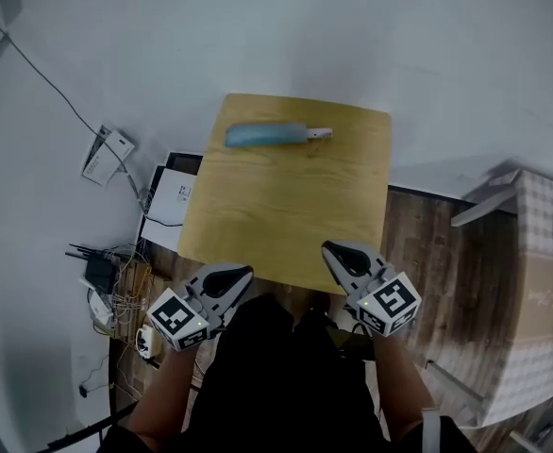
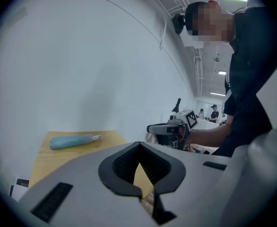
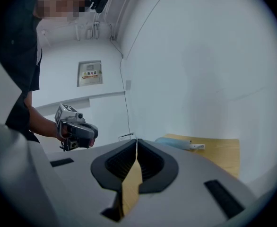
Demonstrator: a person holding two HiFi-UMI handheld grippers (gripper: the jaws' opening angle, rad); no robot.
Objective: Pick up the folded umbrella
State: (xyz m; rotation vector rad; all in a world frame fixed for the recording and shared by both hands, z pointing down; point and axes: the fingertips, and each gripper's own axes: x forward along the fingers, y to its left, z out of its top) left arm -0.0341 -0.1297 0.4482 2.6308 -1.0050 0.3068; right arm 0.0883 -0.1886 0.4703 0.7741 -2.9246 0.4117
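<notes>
- Folded umbrella (image 1: 267,135), pale blue, lies flat on the far part of the wooden tabletop (image 1: 286,225), close to the white wall.
- We see a tangle of cables (image 1: 107,281) and a white box (image 1: 171,196) down by the tabletop's left edge, and a chequered cover (image 1: 541,272) off to the right.
- Only bare wood lies between the umbrella and our tongs.
- Our left tongs (image 1: 242,274) and right tongs (image 1: 329,249) are both clenched, jaws together, at the near edge, well apart from the umbrella.
</notes>
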